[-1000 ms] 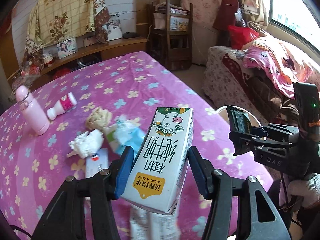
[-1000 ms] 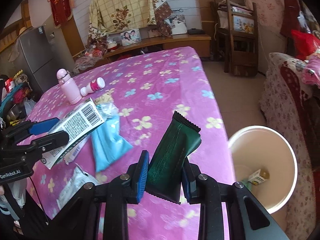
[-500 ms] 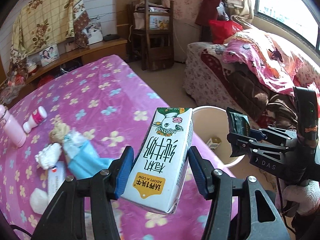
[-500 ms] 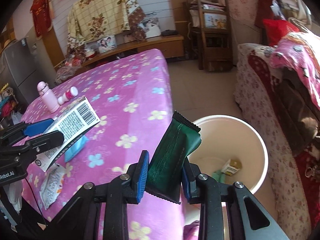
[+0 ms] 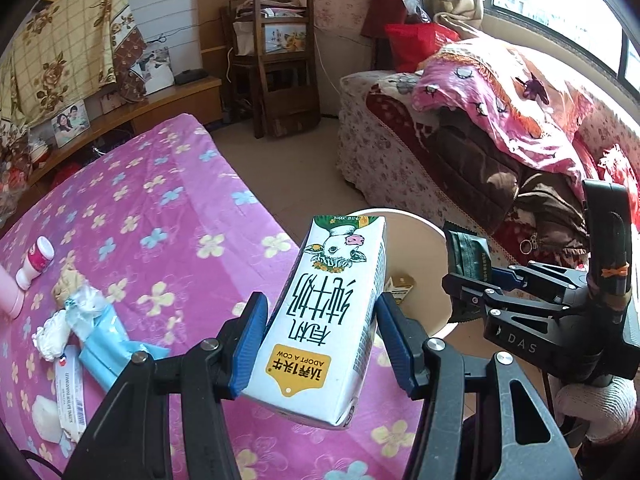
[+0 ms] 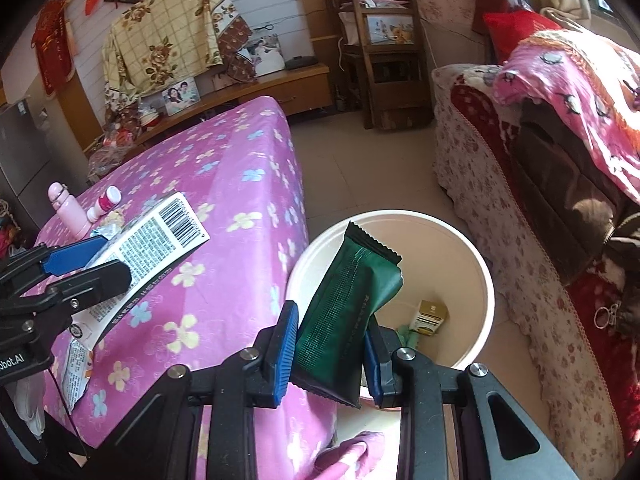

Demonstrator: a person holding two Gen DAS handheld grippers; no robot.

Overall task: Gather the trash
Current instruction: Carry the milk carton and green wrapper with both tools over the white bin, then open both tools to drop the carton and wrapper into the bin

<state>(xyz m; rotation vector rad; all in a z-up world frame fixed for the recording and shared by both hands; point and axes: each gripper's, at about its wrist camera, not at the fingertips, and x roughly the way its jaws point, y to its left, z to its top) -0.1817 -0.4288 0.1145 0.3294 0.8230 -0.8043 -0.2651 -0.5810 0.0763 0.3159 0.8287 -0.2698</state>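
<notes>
Cream bin (image 6: pixel 486 280) on the floor off the table's (image 6: pixel 240 184) corner; a small tan carton (image 6: pixel 430 316) and green scraps lie inside. Right gripper (image 6: pixel 330 346) clenched on a dark green wrapper (image 6: pixel 348 304) above the rim's 9 o'clock side. Left gripper (image 5: pixel 320 344) clamps a milk carton (image 5: pixel 324 320), bin (image 5: pixel 416 248) beyond at 1 o'clock.

A white milk carton (image 5: pixel 326 314) with a cow drawing and a yellow label stands tilted, top end far, between blue gripper pads. A dark green foil wrapper (image 6: pixel 346 316) with a crimped top edge leans right above the cream bin (image 6: pixel 482 280), which holds a small box (image 6: pixel 429 316). On the pink flowered desk (image 5: pixel 168 216) lie a blue packet (image 5: pixel 102 346), crumpled tissue (image 5: pixel 50 336) and a printed wrapper (image 5: pixel 72 396).
</notes>
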